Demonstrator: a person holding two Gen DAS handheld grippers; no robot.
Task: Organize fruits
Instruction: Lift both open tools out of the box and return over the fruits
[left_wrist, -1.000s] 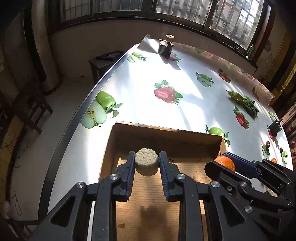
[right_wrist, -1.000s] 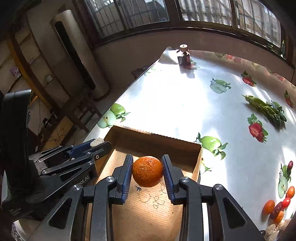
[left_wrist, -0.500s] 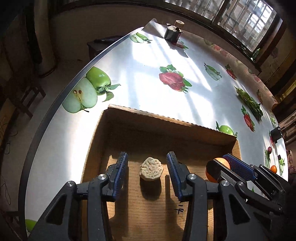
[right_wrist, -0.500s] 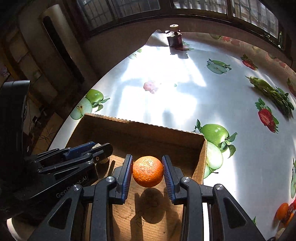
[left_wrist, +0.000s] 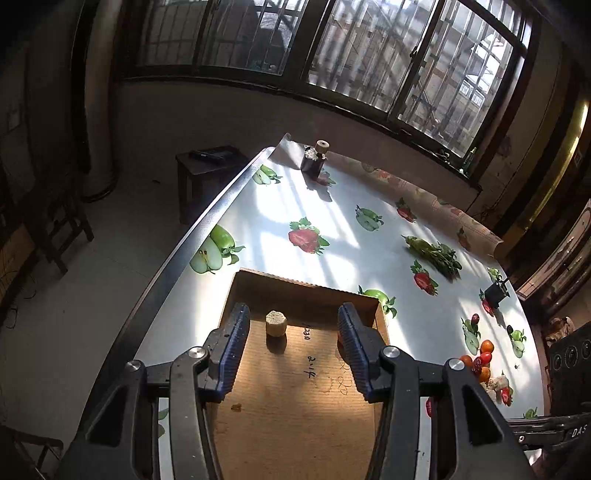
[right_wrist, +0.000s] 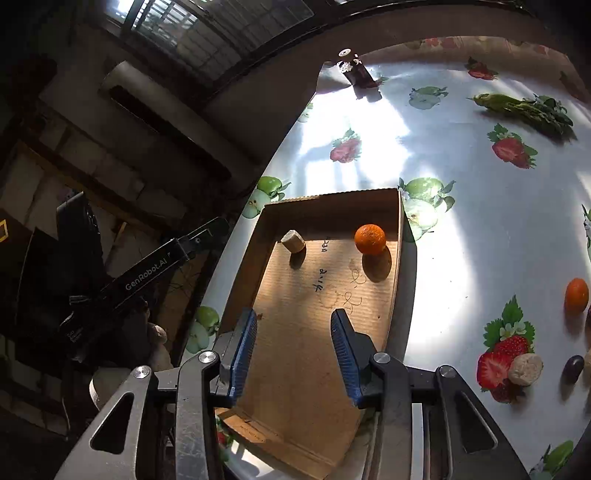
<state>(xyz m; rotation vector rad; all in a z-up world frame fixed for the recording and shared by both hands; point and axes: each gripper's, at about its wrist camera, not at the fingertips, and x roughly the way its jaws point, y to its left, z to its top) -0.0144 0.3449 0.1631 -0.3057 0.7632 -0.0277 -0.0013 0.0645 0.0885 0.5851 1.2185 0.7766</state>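
Observation:
A shallow cardboard box (left_wrist: 306, 288) (right_wrist: 399, 236) lies on the table. A pale beige round chunk (left_wrist: 276, 323) (right_wrist: 293, 240) rests at its far left. An orange (right_wrist: 370, 239) rests at its far right; the left wrist view hides it behind a finger. My left gripper (left_wrist: 291, 350) is open and empty, raised above the box's near part. My right gripper (right_wrist: 291, 350) is open and empty above the box's near end. More loose fruit (left_wrist: 484, 360) lies on the table to the right: an orange (right_wrist: 576, 295), a pale chunk (right_wrist: 524, 369) and a dark fruit (right_wrist: 572, 367).
The tablecloth (left_wrist: 332, 206) is printed with apples and strawberries. A bunch of greens (left_wrist: 434, 254) (right_wrist: 524, 107) lies at the far right. A dark jar (left_wrist: 314, 160) (right_wrist: 356, 72) stands at the far corner. A small dark cup (left_wrist: 496, 291) stands right. The table's left edge (left_wrist: 177, 254) drops to the floor.
Both grippers have opened, let go and drawn back. The pale chunk and the orange now rest on the box floor.

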